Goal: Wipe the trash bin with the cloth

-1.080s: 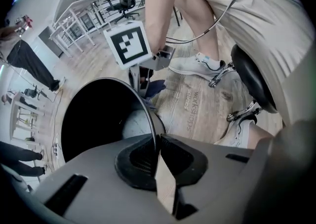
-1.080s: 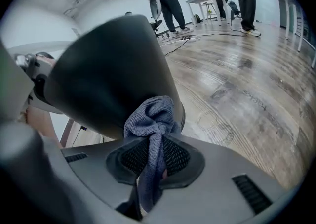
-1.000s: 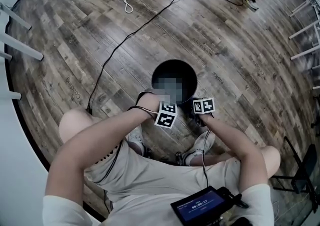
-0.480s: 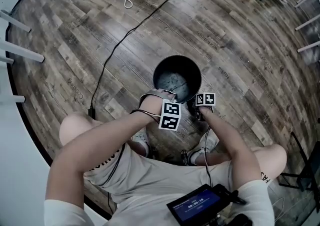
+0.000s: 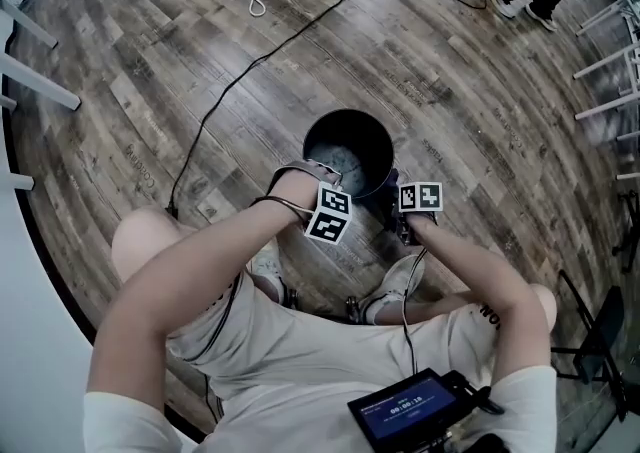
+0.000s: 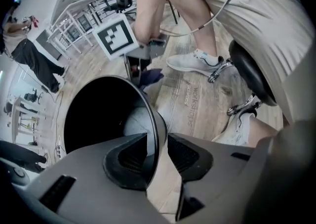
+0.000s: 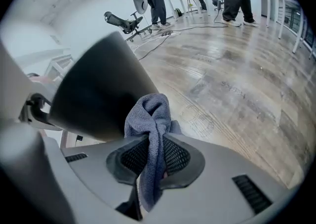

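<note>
Trash bin [image 5: 322, 137] stood upright on the wood floor [image 5: 150, 81] at the centre of the head view, with both hands just below it. The left gripper [image 6: 158, 145] straddled the bin's near rim, one jaw inside and one outside. Its jaws had just been opening and stood apart, the rim between them but not pinched. The right gripper [image 7: 155, 150] was clamped on a bunched blue-grey cloth [image 7: 149, 116], which sat close to the bin's dark outer wall at the left of the right gripper view; whether it touched could not be told. To wipe well, the left jaws probably needed to close on the rim again first, since a light bin would likely slide or tip under a sideways press. Then the cloth's bulge, not the jaw tips, should meet the wall in long, even strokes.
</note>
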A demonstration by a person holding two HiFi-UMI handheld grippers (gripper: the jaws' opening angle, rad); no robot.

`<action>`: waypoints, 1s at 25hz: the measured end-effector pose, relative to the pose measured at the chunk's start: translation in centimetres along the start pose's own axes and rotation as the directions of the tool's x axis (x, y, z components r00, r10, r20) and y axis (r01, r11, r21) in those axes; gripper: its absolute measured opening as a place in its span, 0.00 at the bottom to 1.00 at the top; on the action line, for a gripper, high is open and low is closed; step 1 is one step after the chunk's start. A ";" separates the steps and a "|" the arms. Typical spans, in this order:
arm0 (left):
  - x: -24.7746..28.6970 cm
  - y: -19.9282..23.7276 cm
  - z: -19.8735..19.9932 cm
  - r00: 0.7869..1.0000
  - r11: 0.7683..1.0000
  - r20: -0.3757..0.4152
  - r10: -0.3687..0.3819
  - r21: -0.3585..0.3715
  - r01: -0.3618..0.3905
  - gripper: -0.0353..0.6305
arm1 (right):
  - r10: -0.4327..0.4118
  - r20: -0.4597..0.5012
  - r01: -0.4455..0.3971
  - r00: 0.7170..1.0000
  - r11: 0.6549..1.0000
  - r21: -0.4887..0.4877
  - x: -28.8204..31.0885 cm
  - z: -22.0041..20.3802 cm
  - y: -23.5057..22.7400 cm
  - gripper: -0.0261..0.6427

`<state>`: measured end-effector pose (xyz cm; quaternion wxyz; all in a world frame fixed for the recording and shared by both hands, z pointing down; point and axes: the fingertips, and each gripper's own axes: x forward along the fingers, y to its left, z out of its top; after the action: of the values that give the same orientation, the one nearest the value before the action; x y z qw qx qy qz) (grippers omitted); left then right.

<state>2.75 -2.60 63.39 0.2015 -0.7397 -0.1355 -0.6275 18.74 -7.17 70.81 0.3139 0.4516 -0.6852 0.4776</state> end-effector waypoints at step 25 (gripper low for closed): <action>1.1 -0.7 -0.9 0.998 0.997 -0.059 0.008 0.072 -0.004 0.12 | 0.141 0.026 -0.138 0.990 0.987 -0.077 -4.3 0.8 7.3 0.13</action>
<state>1.82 -2.48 64.64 0.2338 -0.7134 -0.1495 -0.6435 13.78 -5.52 64.10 0.2856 0.3978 -0.7374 0.4651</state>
